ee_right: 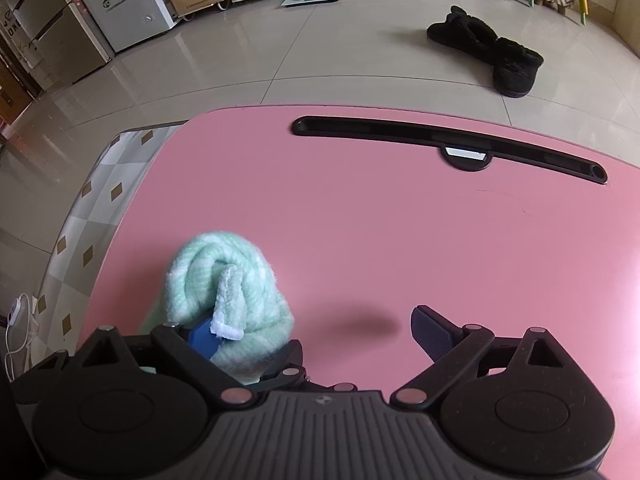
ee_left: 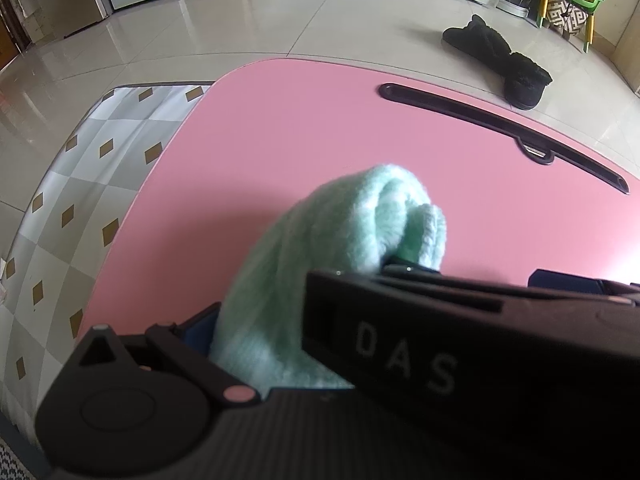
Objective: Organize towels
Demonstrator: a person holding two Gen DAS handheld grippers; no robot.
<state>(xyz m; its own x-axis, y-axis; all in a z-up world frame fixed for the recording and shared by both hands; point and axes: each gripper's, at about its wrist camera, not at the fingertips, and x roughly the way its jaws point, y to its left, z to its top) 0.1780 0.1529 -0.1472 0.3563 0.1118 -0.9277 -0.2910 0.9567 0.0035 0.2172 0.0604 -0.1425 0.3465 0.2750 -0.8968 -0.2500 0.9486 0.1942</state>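
A black gripper body [ee_left: 460, 344] crosses the left wrist view, hiding the towel's [ee_left: 320, 264] right side and the table's [ee_left: 280, 140] near edge. In the right wrist view, the towel's [ee_right: 224, 292] lower end disappears behind the gripper housing.

A mint-green towel [ee_left: 332, 264] bunches at centre, rising from between the left gripper's [ee_left: 304, 320] fingers; a black body marked "DAS" [ee_left: 472, 344] crosses at four o'clock; the pink surface [ee_left: 304, 128] carries a black slot [ee_left: 500, 128] at two o'clock; black slippers [ee_left: 500, 60] lie on the floor at one o'clock.
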